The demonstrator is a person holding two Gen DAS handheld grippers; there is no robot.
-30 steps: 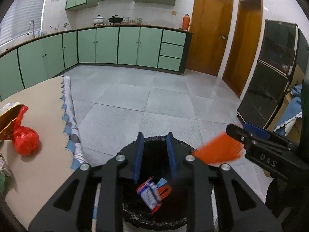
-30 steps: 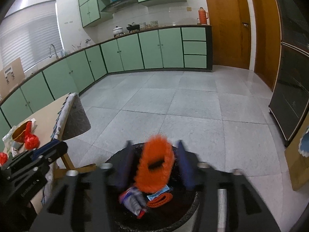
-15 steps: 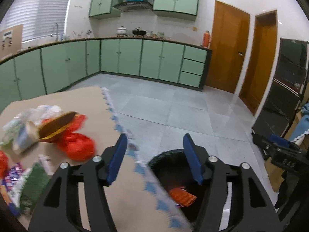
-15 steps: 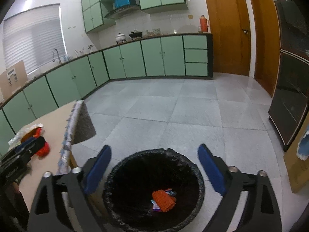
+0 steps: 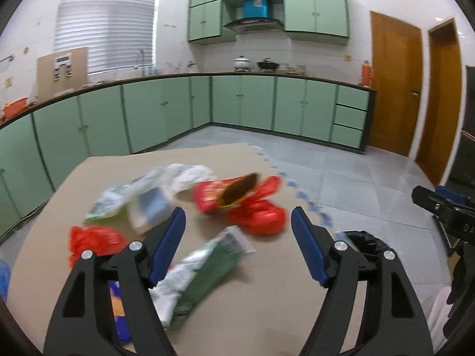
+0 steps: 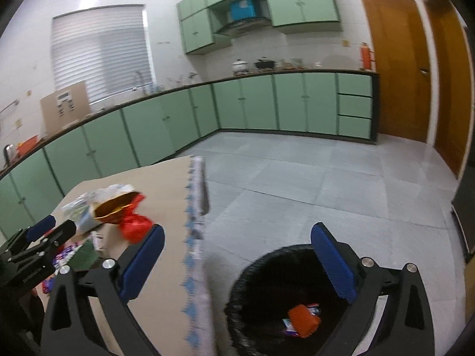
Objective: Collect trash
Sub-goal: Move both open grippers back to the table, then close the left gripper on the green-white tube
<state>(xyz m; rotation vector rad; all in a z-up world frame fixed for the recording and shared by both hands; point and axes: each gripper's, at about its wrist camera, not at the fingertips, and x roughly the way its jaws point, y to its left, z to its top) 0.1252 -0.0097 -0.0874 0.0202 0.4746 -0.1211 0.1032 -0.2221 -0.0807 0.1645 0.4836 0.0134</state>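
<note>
Looking down at the trash scattered across the table [image 5: 267,302], and it's a blurry heap from here. A green-and-white wrapper [image 5: 204,264] lies nearest, right between my left gripper's [image 5: 238,237] blue fingers [image 5: 169,244], though they aren't touching it. Just past it on the table sits a red bag [image 5: 261,215], and against that a red packet with a gold-brown open mouth [image 5: 234,192]. Further back on the table are white and pale green wrappers [image 5: 154,190]. Toward the table's left edge there's another crumpled red bag [image 5: 95,240], and under my left finger a blue-and-orange packet [image 5: 117,305] peeks out.

My left jaws are spread wide, nothing in them. My right gripper [image 6: 237,255] is spread wide too and empty, hanging off the table's right edge above the black bin [image 6: 267,296]. The bin stands on the floor just beside the table, and inside it lie an orange bristly thing [image 6: 304,320] and a couple of small wrappers [image 6: 289,324].

A fringed cloth edge [image 6: 194,237] runs along the table's right side. Beyond the table, green cabinets [image 5: 243,103] wrap the room, with wooden doors [image 5: 394,89] to the right of them.
</note>
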